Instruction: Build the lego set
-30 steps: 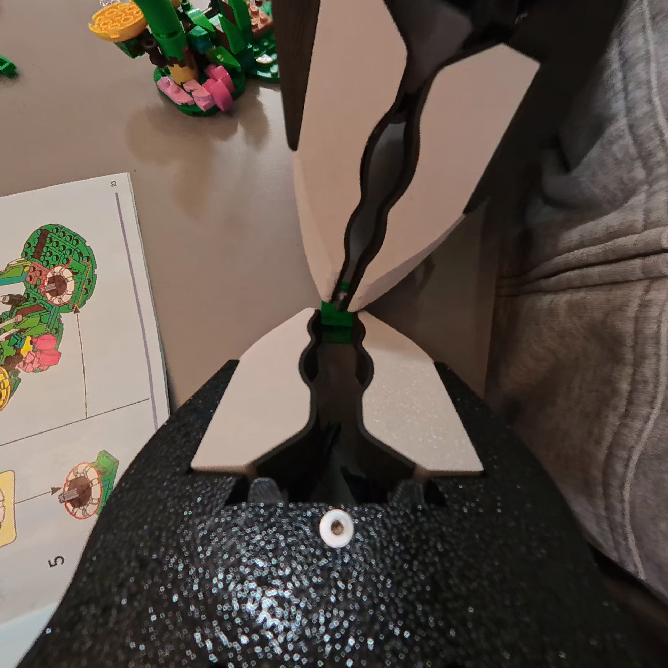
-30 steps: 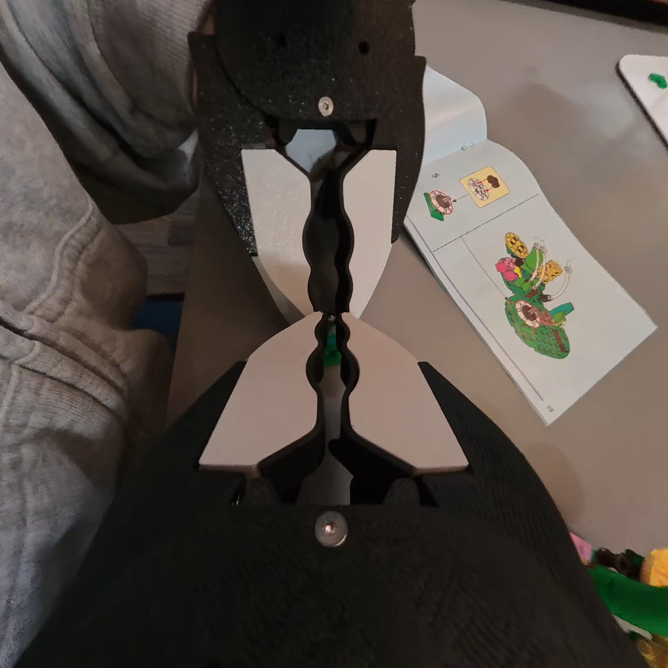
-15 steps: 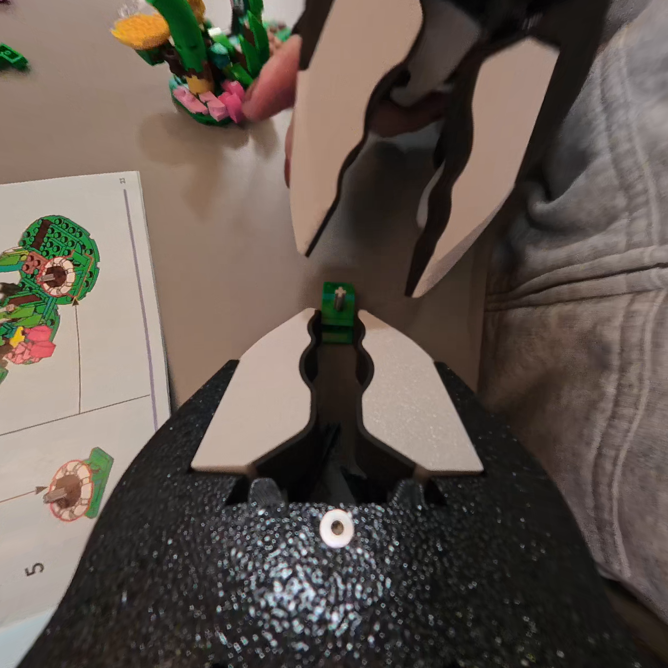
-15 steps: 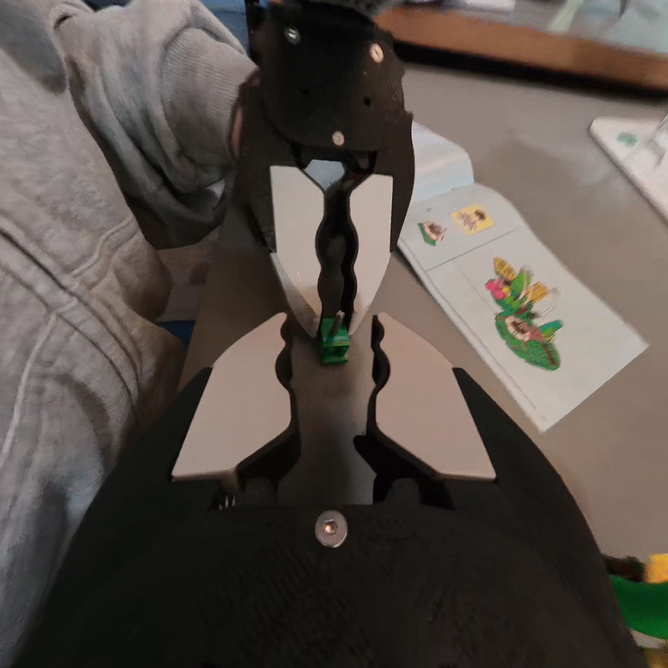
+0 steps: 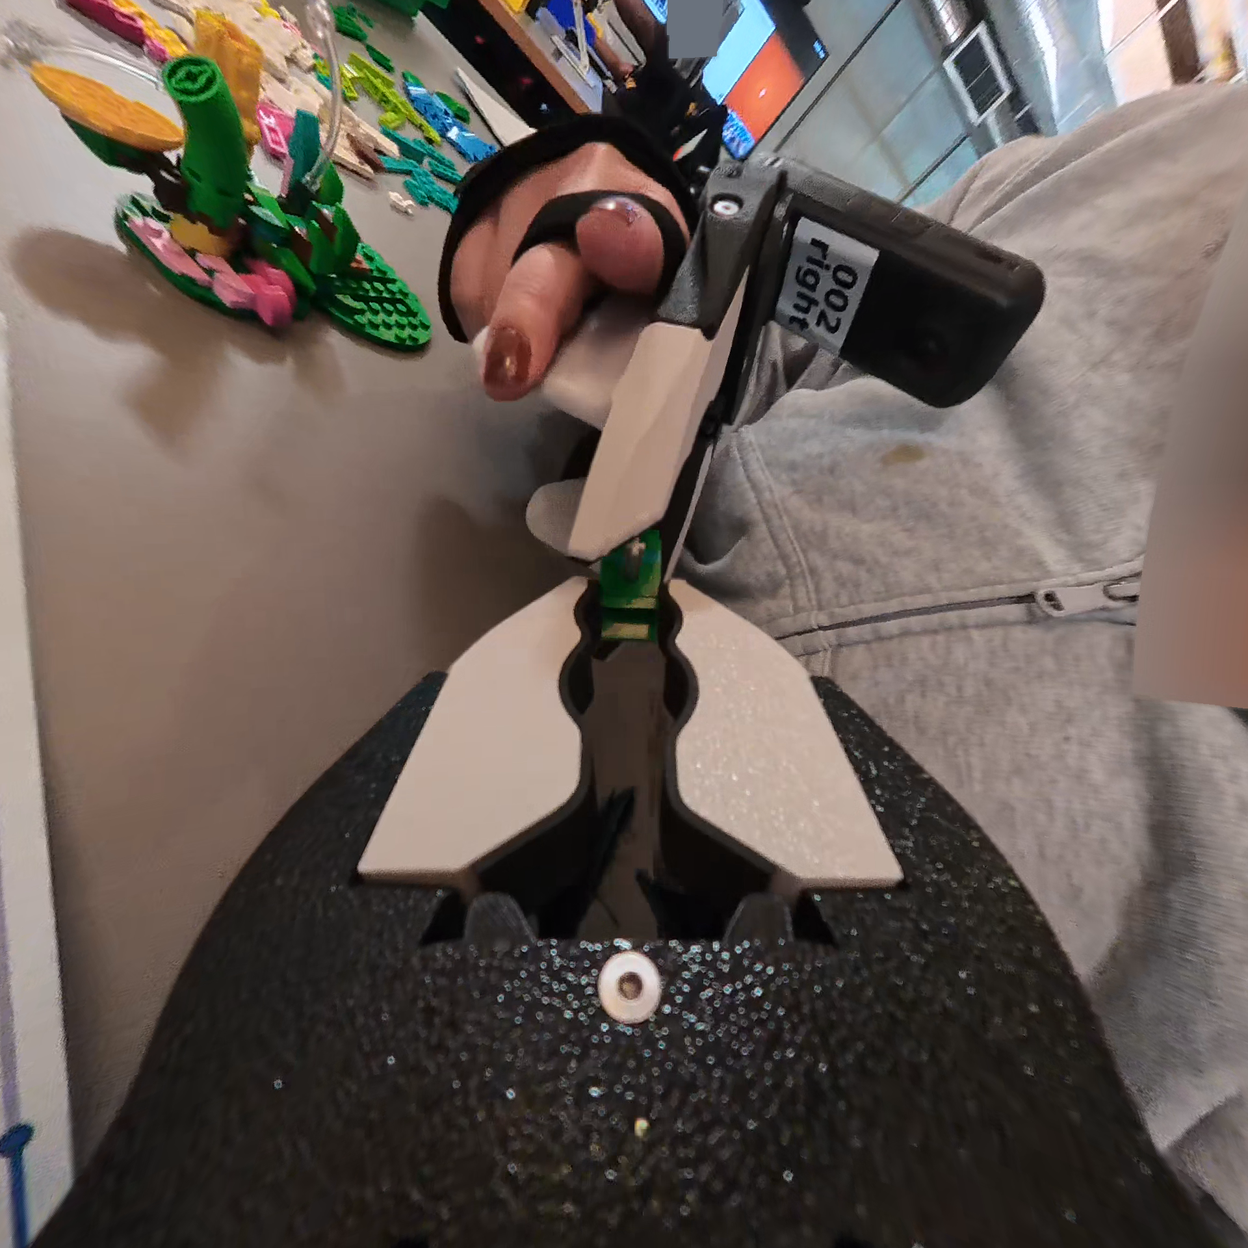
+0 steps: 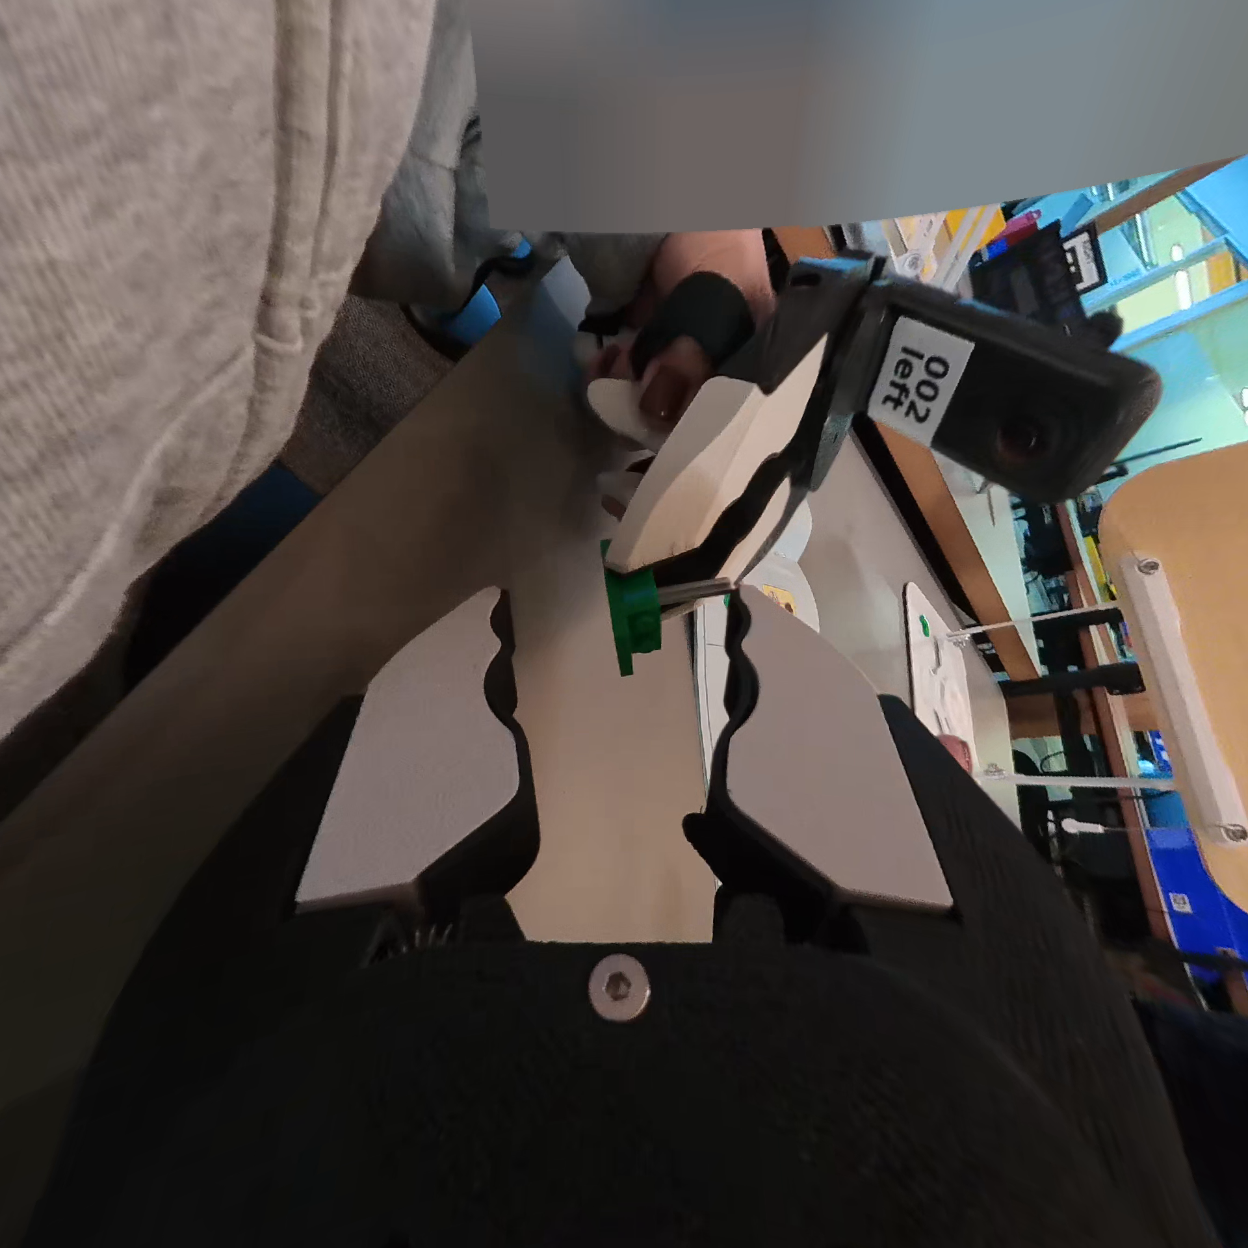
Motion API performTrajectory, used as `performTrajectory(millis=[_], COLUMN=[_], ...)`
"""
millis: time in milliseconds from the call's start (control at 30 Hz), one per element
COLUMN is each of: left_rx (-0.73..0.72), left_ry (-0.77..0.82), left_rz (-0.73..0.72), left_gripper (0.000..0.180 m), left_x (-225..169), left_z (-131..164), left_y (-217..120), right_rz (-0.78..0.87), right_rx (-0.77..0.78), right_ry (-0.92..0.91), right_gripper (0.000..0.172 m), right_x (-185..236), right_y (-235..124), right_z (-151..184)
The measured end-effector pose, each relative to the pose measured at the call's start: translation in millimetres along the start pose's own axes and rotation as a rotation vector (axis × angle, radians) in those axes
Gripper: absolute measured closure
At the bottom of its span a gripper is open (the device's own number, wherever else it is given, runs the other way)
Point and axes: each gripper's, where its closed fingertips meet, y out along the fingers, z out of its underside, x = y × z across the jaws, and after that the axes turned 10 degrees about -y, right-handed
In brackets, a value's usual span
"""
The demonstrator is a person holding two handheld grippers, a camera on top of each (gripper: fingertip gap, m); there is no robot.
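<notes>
Green brick piece [image 5: 628, 594] clamped in left gripper [image 5: 627, 611], right gripper [image 6: 618, 604] spread wide around it

Green brick [image 5: 628, 594] (grey pin [image 5: 633, 558])

Grey table [image 5: 202, 540] (bearing brick flower model [image 5: 256, 256]).

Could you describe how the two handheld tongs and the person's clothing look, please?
Both the left tongs and the right tongs have a black, grainy, speckled body, pale flat fingers with wavy black inner pads, and a round screw at the middle. Each carries a black camera bearing a white label. The person wears a light grey sweatshirt with a zip and black finger straps.
</notes>
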Motion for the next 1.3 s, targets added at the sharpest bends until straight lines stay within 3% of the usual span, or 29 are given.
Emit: performTrajectory(millis=[767, 967, 1300], left_rx=[0.017, 0.024, 0.052], left_ry=[-0.031, -0.071, -0.117], left_rz=[-0.017, 0.017, 0.055], left_gripper=[0.164, 0.164, 0.164], left_x=[7, 6, 5], left_z=[4, 6, 10], left_y=[-3, -4, -4], right_rz=[0.02, -0.01, -0.085], right_rx=[-0.047, -0.123, -0.182], right_ry=[0.014, 0.138, 0.143], right_gripper=[0.119, 0.116, 0.123], right_x=[-13, -13, -4], right_y=[0, -4, 1], right_z=[-2, -4, -6])
